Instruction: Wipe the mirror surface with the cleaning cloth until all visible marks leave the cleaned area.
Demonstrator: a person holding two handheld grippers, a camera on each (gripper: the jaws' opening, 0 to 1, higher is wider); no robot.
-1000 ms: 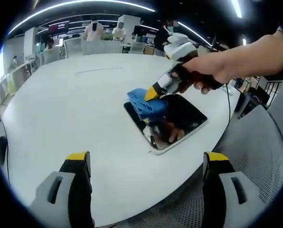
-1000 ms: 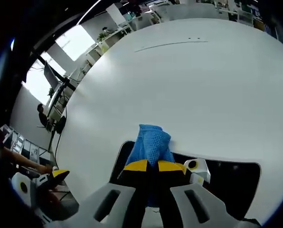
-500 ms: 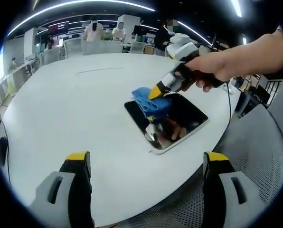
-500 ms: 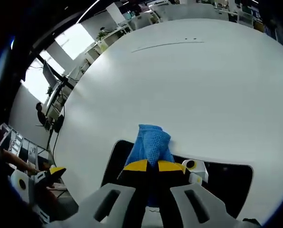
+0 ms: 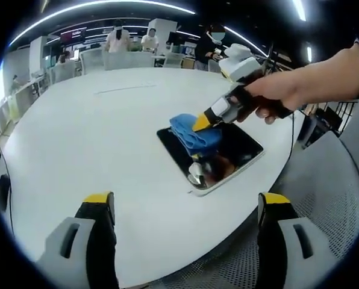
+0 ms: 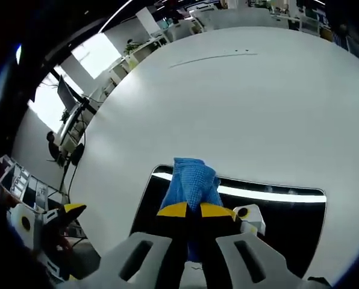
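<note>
Right gripper [image 6: 188, 210] clamped on blue cloth [image 6: 191, 182], pressed onto dark mirror [image 6: 276, 220] lying flat on white round table [image 6: 227, 108].

Your blue cloth [image 5: 195, 132] is covering the mirror's [image 5: 227, 158] upper left part, and marks there are staying too small to tell.

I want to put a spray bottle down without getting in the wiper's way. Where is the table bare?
The white table is bare across the wide stretch beyond and to the left of the mirror, and between the mirror and the left gripper. It is crowded at the mirror itself, where the right gripper presses the blue cloth.
</note>
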